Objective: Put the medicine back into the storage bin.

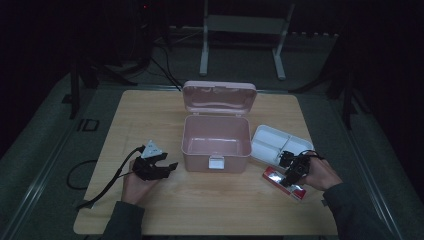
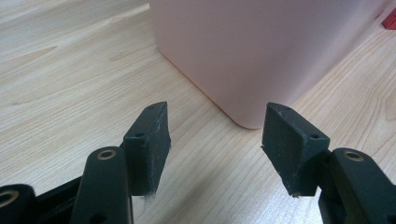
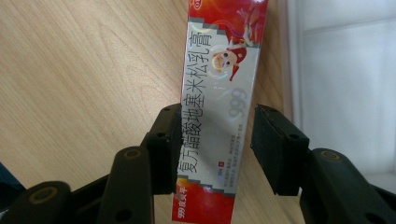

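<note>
- High view: pink box (image 1: 216, 142) at the middle of the wooden table (image 1: 210, 200), lid up and resting behind it, inside bare. White tray (image 1: 278, 144) just beside the box's right wall. Red-and-silver carton (image 1: 286, 183) flat on the table in front of that tray, near the box's front right corner. Right gripper (image 1: 289, 170) directly above the carton, held in the person's right hand (image 1: 320, 174). Left gripper (image 1: 159, 167) near the box's front left corner (grey plate on top, cable trailing off behind), pointing toward the box.
- Left gripper view: jaws spread wide, bare wood between them, a rounded corner of the pink box (image 2: 261, 51) just ahead, not touched.
- Right gripper view: carton (image 3: 217, 107) lengthwise between the jaws, printed face up. Left pad right against the carton's edge, a visible gap at the right pad, so open around it rather than clamped. White tray (image 3: 345, 84) just beside the carton, away from the box.
</note>
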A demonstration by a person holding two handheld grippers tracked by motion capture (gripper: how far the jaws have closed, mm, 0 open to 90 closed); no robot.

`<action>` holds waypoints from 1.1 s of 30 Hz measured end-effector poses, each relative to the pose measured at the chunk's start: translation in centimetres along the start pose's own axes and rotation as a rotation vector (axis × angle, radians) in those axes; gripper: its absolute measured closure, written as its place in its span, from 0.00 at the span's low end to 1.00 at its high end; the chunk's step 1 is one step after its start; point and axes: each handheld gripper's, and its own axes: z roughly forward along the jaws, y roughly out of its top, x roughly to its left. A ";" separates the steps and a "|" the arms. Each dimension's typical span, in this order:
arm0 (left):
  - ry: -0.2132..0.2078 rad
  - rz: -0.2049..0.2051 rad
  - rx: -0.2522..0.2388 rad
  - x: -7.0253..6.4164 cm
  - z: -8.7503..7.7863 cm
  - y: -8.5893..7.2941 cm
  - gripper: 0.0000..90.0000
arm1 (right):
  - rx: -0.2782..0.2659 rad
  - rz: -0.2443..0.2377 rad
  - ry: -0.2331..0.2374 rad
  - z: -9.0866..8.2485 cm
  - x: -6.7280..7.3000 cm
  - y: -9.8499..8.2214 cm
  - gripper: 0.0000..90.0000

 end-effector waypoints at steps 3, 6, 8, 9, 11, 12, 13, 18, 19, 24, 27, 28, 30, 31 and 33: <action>-0.001 0.000 -0.001 0.0 0.0 0.0 0.46 | 0.008 0.011 0.006 0.3 0.0 0.1 0.56; -0.001 0.000 0.000 0.0 0.0 0.0 0.46 | 0.018 0.016 0.011 0.7 -0.1 0.1 0.55; -0.001 0.000 0.000 0.0 0.0 0.0 0.46 | 0.023 0.019 0.015 0.9 -0.1 0.1 0.55; -0.001 -0.002 -0.001 0.0 0.0 0.0 0.46 | 0.025 0.013 0.022 1.0 -0.1 0.1 0.55; -0.001 -0.002 0.001 0.0 0.0 0.0 0.46 | 0.032 0.018 0.023 1.2 -0.2 0.1 0.55; -0.001 -0.002 0.001 0.0 0.0 0.0 0.46 | 0.034 0.018 0.025 1.3 -0.2 0.1 0.54; -0.003 -0.004 0.000 0.0 0.0 0.0 0.46 | 0.033 0.017 0.026 1.3 -0.2 0.1 0.54; -0.004 -0.005 -0.001 -0.1 0.1 0.0 0.46 | 0.043 0.018 0.030 1.5 -0.2 0.3 0.54; -0.004 -0.004 0.000 -0.1 0.1 0.0 0.46 | 0.046 0.016 0.029 1.6 -0.2 0.3 0.54; -0.004 -0.004 0.000 -0.1 0.1 0.0 0.46 | 0.055 0.012 0.028 1.9 -0.2 0.6 0.53; -0.004 -0.004 0.000 -0.1 0.1 0.0 0.46 | 0.060 0.010 0.024 2.1 -0.2 0.8 0.54; -0.004 -0.005 -0.001 -0.1 0.1 0.0 0.46 | 0.062 0.008 0.022 2.2 -0.2 0.9 0.54; -0.004 -0.004 -0.001 -0.1 0.1 0.0 0.46 | 0.064 0.003 0.020 2.2 -0.1 0.9 0.54; -0.003 -0.002 0.001 0.0 0.1 0.0 0.46 | 0.066 0.000 0.018 2.2 -0.1 0.9 0.54; -0.004 -0.003 0.001 -0.1 0.1 0.0 0.46 | 0.069 -0.016 0.016 2.2 0.0 1.0 0.56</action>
